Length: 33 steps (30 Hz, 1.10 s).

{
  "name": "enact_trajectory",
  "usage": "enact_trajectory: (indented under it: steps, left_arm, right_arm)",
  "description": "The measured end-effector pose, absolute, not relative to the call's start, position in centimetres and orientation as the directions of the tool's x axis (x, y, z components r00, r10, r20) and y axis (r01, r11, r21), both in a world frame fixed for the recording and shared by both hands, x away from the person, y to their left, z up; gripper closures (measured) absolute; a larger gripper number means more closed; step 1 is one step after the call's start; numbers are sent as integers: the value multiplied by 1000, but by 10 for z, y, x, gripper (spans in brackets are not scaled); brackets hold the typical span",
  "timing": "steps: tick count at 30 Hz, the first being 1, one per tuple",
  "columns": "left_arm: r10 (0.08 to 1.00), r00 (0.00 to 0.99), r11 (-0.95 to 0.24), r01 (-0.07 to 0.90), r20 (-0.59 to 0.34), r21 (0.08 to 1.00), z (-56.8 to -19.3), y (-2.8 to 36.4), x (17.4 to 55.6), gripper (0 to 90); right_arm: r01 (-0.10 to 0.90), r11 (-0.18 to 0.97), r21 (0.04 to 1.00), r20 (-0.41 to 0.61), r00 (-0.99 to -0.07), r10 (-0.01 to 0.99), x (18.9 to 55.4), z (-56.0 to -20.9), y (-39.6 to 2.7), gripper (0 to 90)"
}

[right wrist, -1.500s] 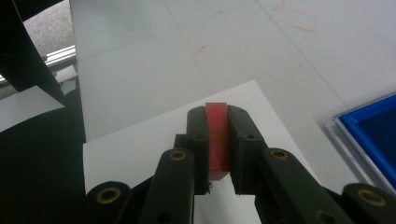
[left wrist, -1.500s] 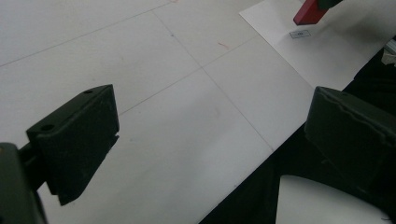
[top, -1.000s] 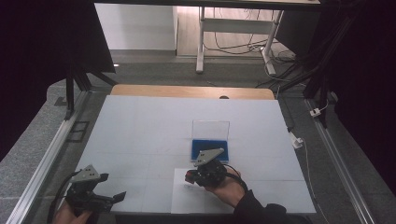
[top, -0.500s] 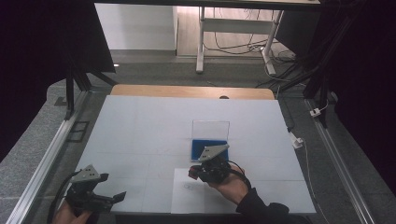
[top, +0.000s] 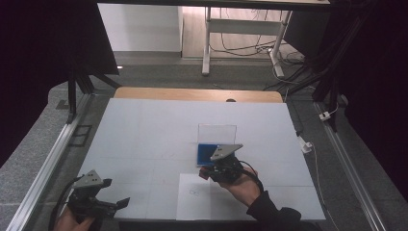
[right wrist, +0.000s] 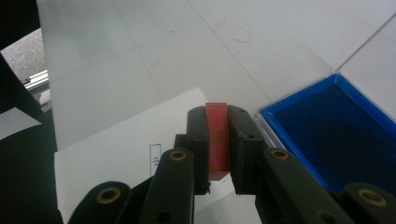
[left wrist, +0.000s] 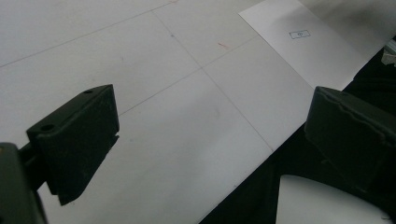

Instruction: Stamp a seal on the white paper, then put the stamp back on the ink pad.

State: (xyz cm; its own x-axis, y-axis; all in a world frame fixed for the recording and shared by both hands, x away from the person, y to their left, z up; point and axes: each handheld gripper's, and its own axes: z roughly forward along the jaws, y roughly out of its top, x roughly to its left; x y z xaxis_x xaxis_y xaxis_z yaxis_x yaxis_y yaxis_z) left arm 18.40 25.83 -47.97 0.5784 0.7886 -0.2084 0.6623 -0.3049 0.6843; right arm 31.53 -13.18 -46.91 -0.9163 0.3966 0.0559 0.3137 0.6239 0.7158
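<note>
Clamping a red stamp [right wrist: 217, 140], the right tongs [right wrist: 218, 116] grip tight; left tongs [left wrist: 205, 126] gape wide, empty.

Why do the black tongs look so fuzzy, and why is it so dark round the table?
Left gripper view: the left tongs sit close to the lens, so they blur. Right gripper view: the right tongs and red stamp look soft too. High view: light falls on the white table; the surroundings stay black.

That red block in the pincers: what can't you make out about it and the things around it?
- Red block: right gripper view, its lower end hidden by the right gripper, marks blurred.
- Sheet of paper: the small printed mark is too small to read.
- Blue ink pad: cut off by the picture's right edge.
</note>
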Motion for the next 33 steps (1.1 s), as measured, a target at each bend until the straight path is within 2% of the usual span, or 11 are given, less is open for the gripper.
enact_trajectory:
  steps: [33]
  left_arm:
    - [786, 581, -303, 661, -212, 687, -480, 259, 184, 33]
  right_arm:
    - [378, 556, 740, 33, -847, 531, 349, -460, -162, 799]
